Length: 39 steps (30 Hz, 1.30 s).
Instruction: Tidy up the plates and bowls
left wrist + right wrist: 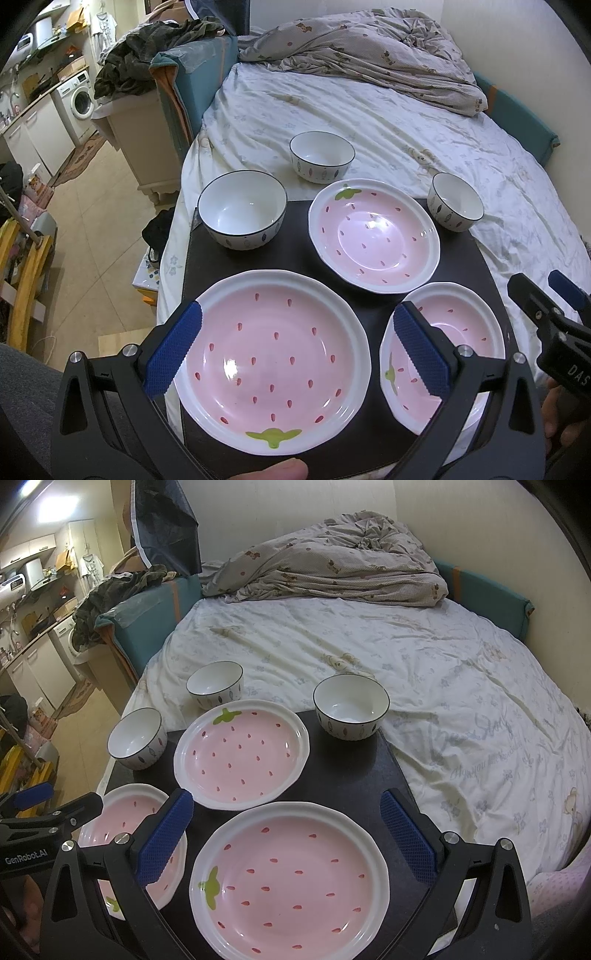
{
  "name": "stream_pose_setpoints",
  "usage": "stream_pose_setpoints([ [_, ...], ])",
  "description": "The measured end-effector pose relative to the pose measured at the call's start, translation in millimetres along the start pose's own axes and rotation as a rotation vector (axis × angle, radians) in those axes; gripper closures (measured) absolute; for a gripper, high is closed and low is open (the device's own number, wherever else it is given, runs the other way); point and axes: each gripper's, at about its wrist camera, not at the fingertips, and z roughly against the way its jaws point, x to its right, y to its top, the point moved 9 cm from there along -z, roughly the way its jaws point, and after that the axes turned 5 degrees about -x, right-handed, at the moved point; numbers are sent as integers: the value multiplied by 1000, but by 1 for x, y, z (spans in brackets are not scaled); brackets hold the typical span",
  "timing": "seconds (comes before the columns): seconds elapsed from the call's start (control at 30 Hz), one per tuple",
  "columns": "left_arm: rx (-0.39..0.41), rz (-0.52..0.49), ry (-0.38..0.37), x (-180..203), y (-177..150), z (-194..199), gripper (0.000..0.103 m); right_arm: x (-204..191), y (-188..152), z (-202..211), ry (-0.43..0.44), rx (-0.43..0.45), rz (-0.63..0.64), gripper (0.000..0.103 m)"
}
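In the left view, the right plate (pixel 443 354) is partly covered by a blue pad (pixel 421 350). The right gripper (pixel 554 306) is cut off at the frame's right edge. Kitchen items far left are too small to tell.

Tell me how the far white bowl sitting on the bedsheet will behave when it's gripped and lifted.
The far white bowl looks like glazed ceramic, so probably stiff, breakable and somewhat slick against the tongs. It rests on the soft, wrinkled bedsheet rather than the black board, so a push may tip it rather than slide it.
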Motion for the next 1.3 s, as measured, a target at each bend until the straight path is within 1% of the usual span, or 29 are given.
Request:
stream_pose_setpoints([
  [1.3, -11, 5, 6, -11, 3, -1, 0, 4, 2, 1, -3, 3, -2, 0],
])
